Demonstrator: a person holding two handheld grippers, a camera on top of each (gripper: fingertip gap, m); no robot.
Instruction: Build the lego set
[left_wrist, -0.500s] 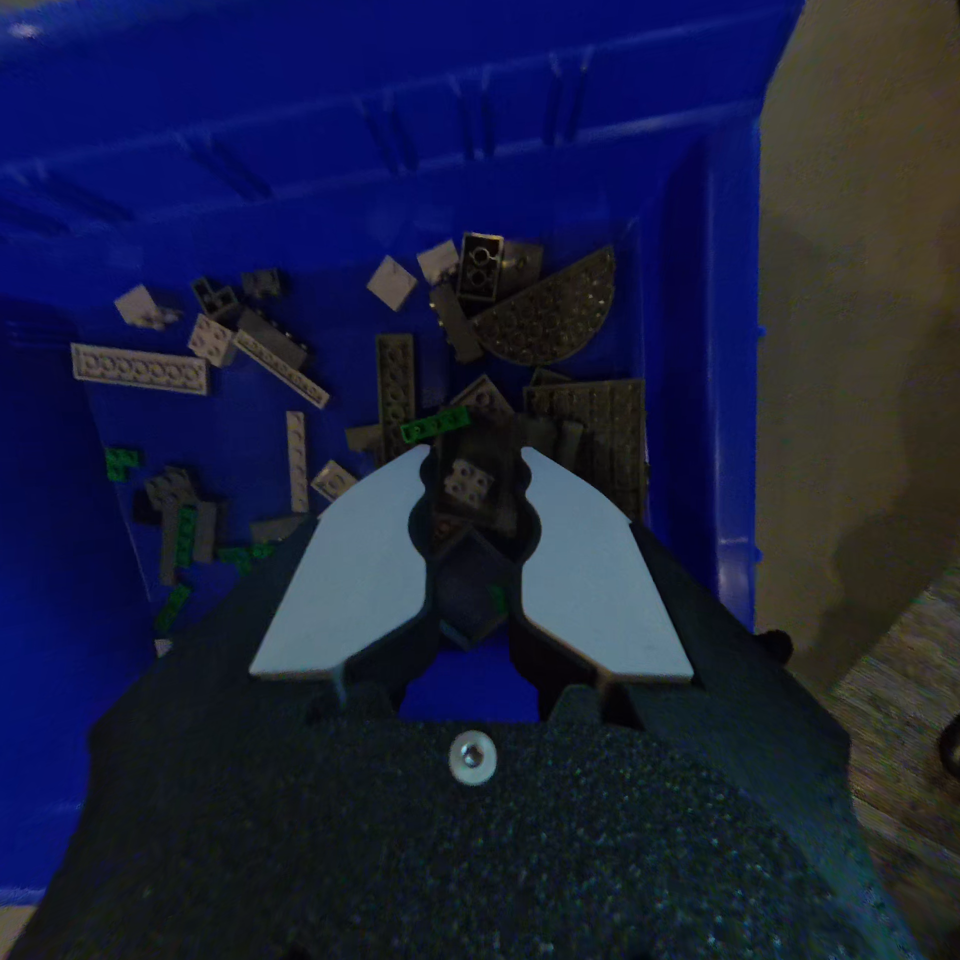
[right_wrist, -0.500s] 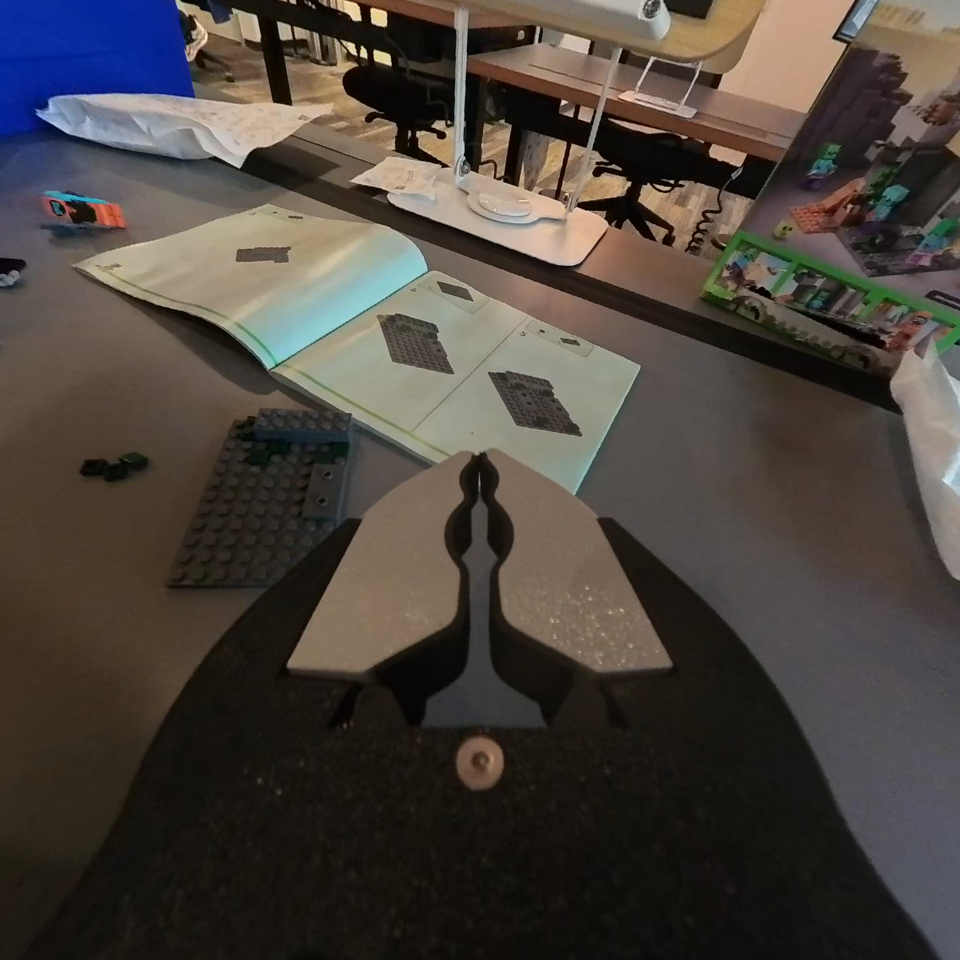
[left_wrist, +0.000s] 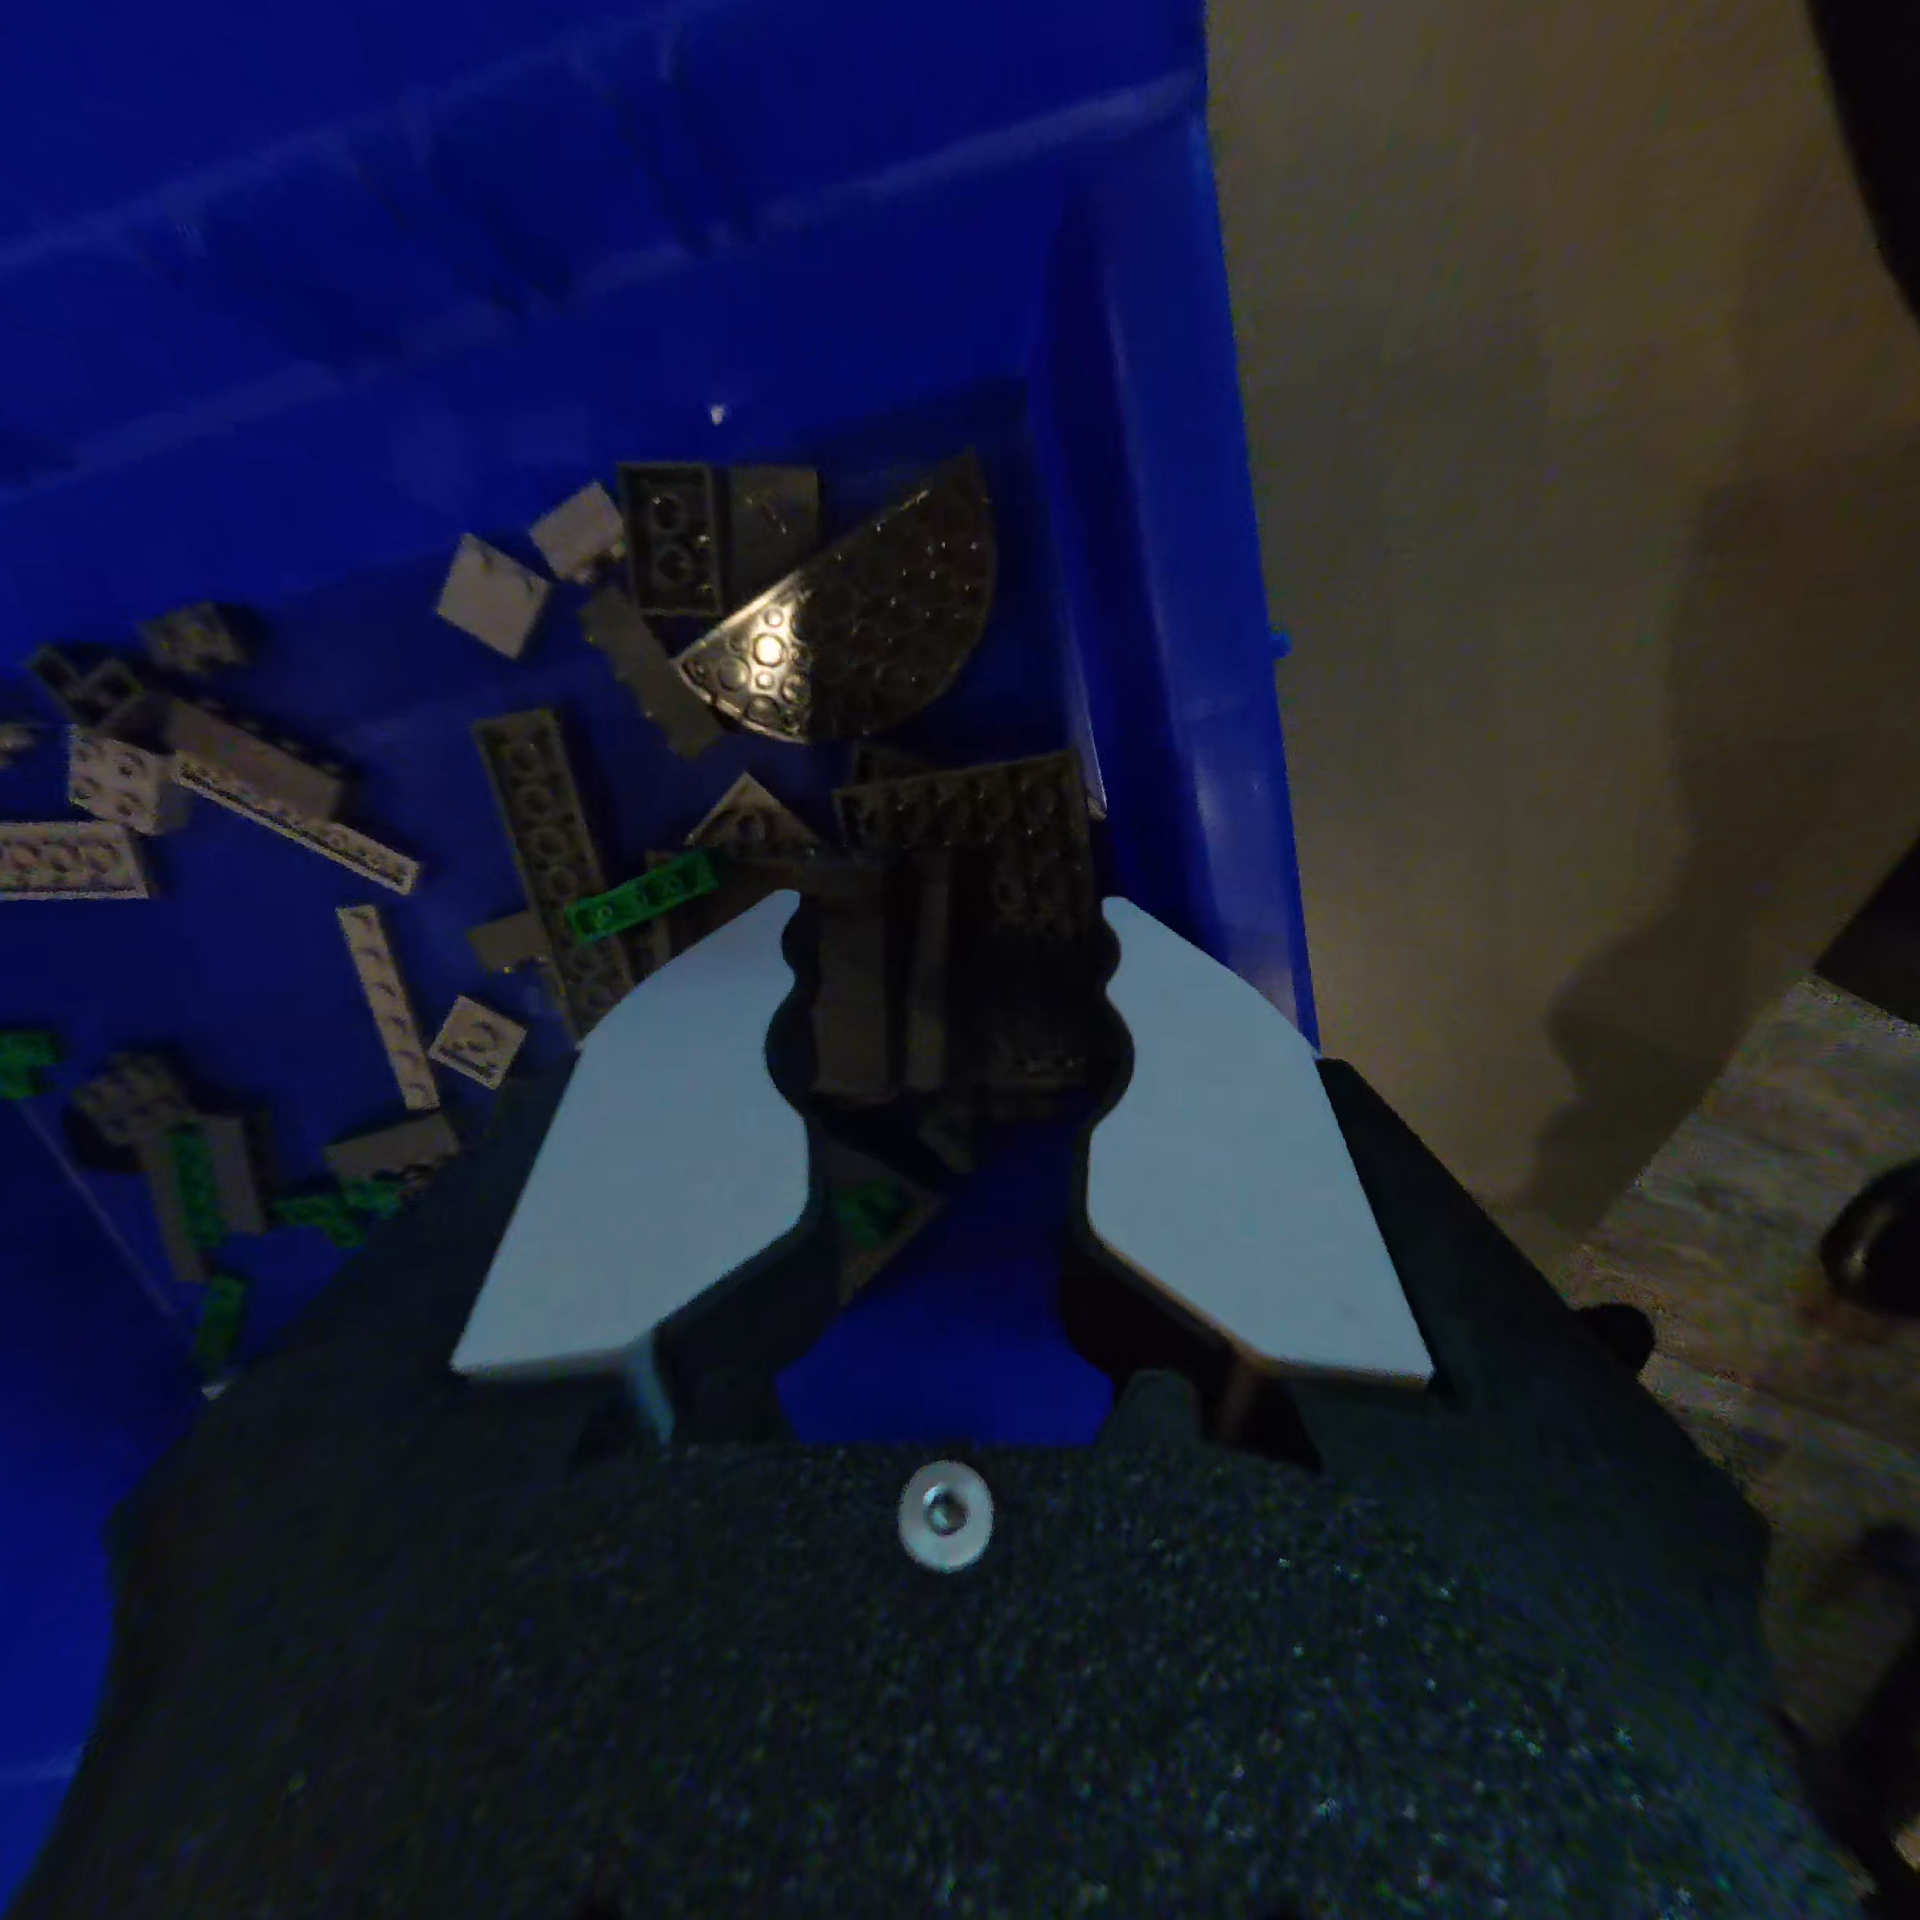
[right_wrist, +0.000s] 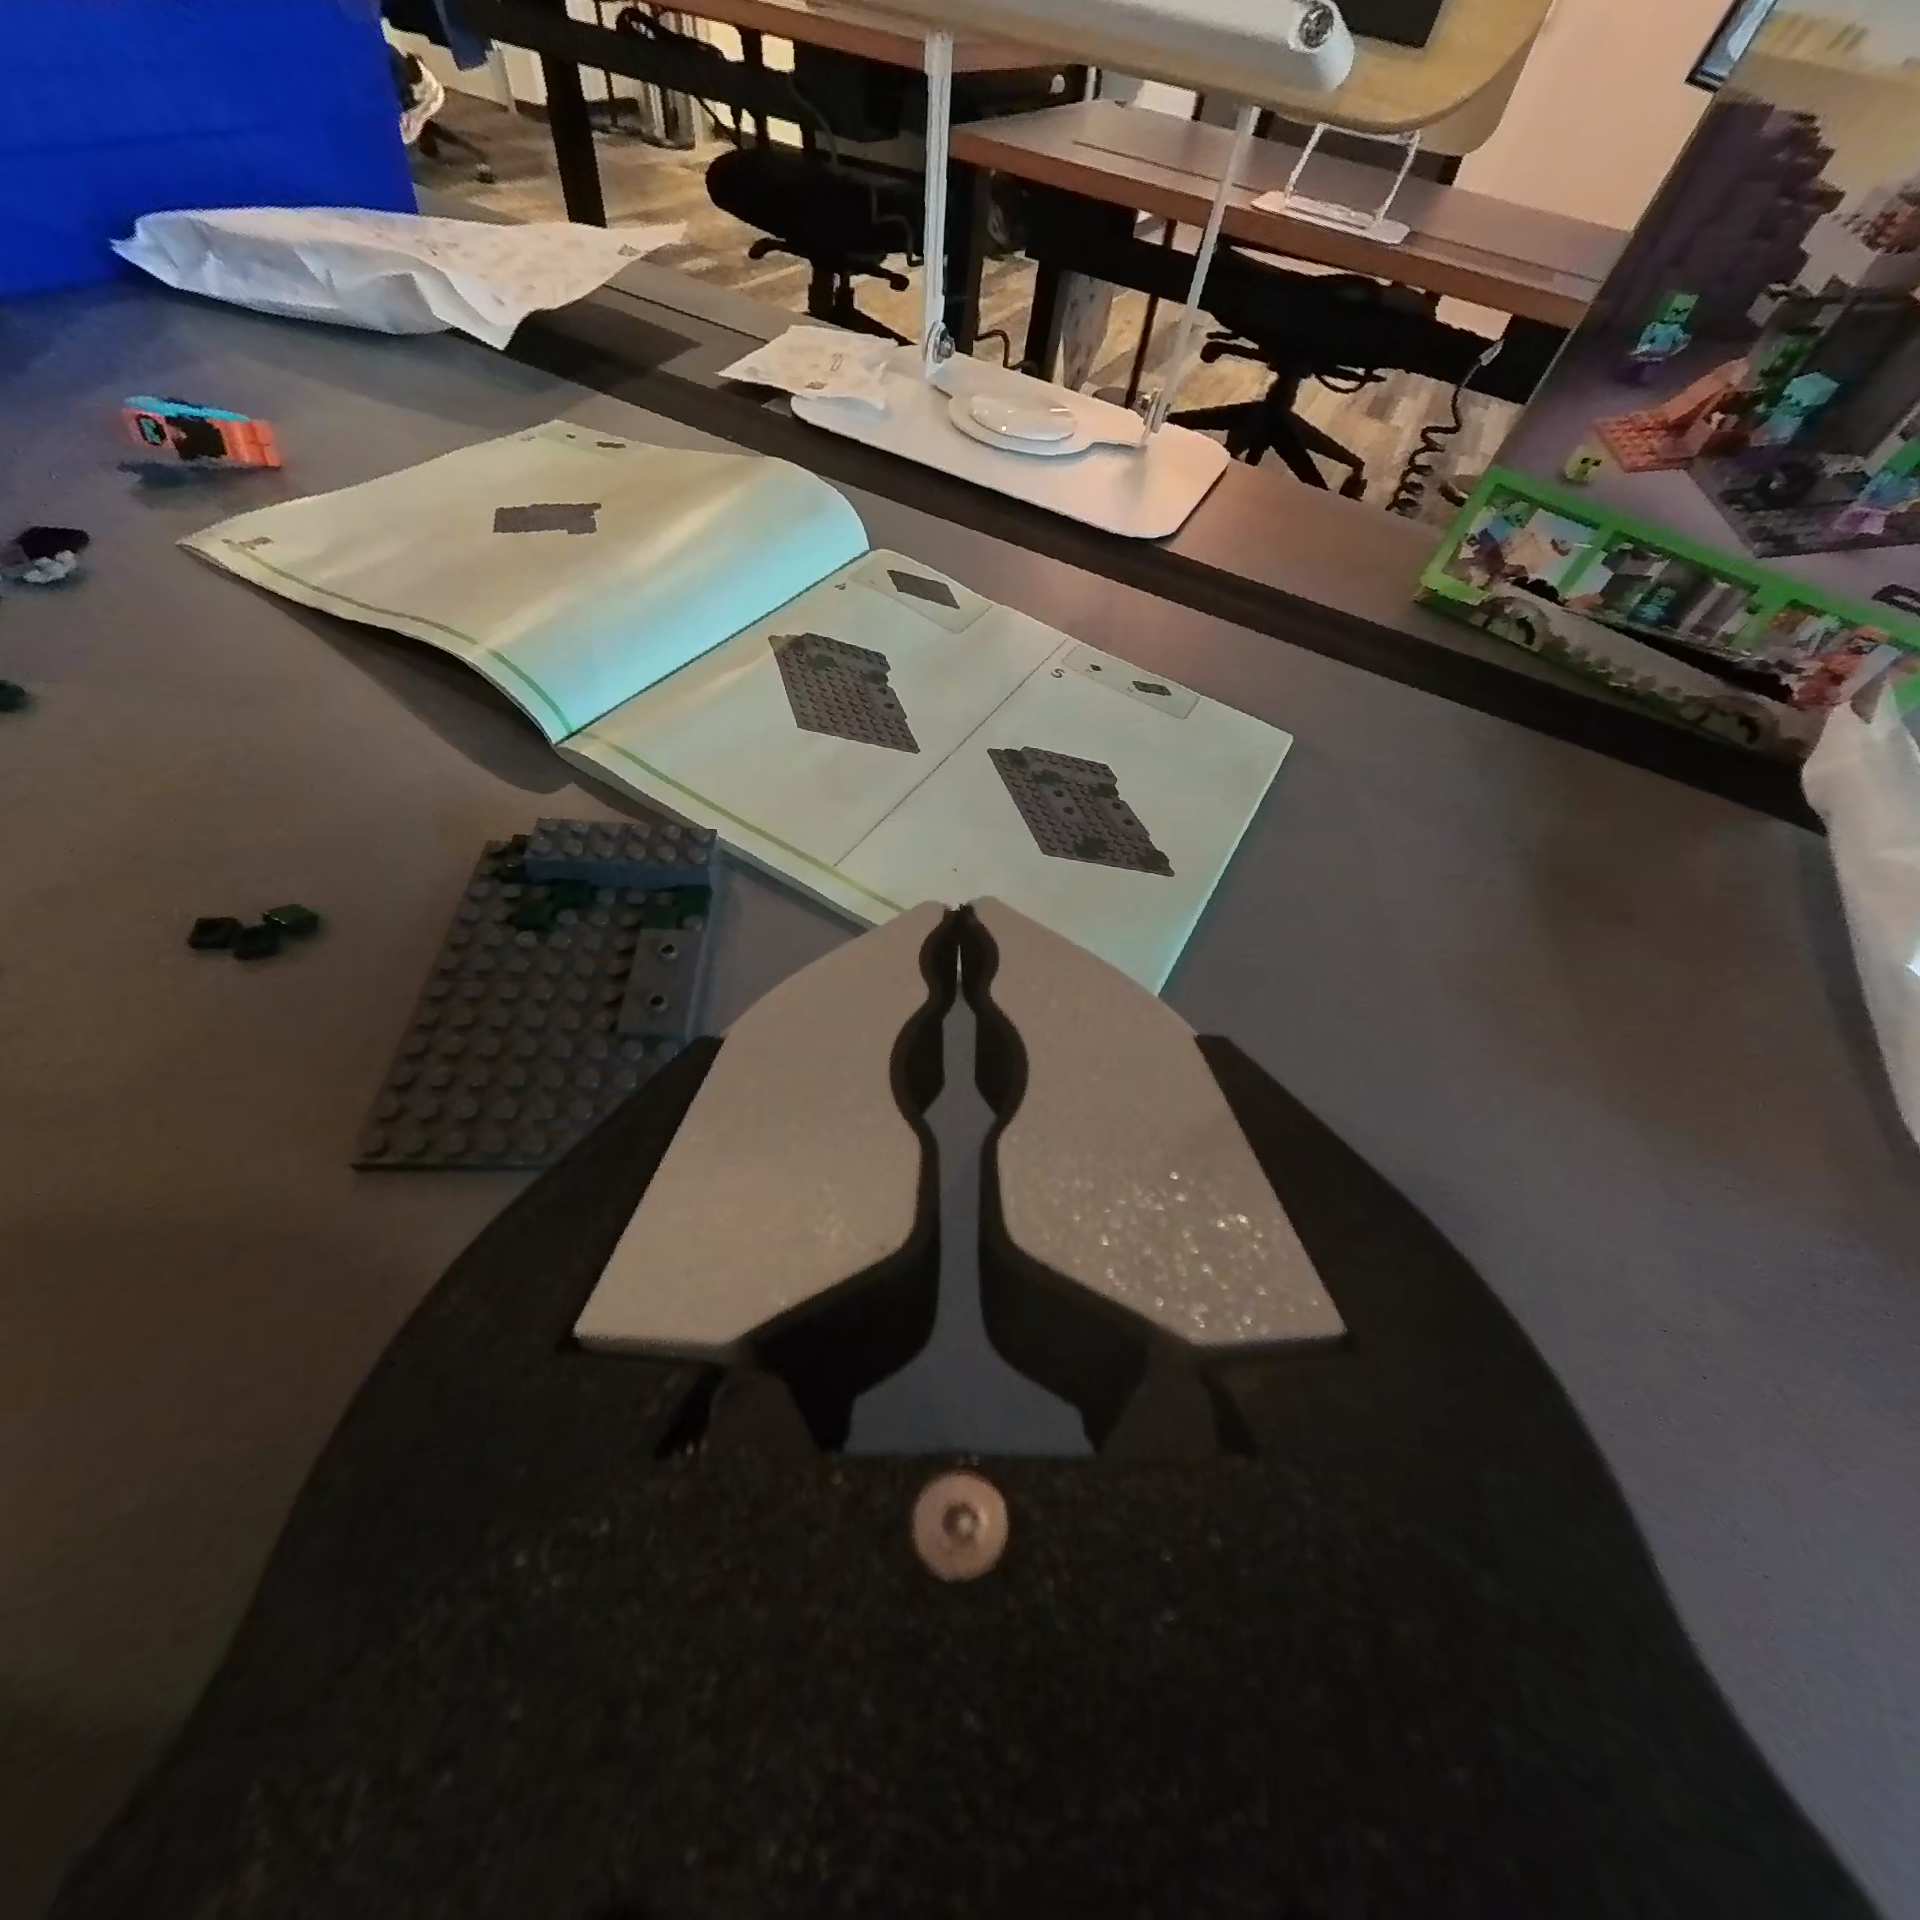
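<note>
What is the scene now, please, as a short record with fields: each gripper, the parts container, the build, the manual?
left gripper: open, over dark plates inside the bin, holding nothing
right gripper: shut, empty, above the table
blue bin: holds loose grey, dark and green bricks, among them a half-round plate
grey baseplate: flat on the table, a few bricks attached at its far end
instruction booklet: lies open beyond the baseplate
set box: stands far right
</note>
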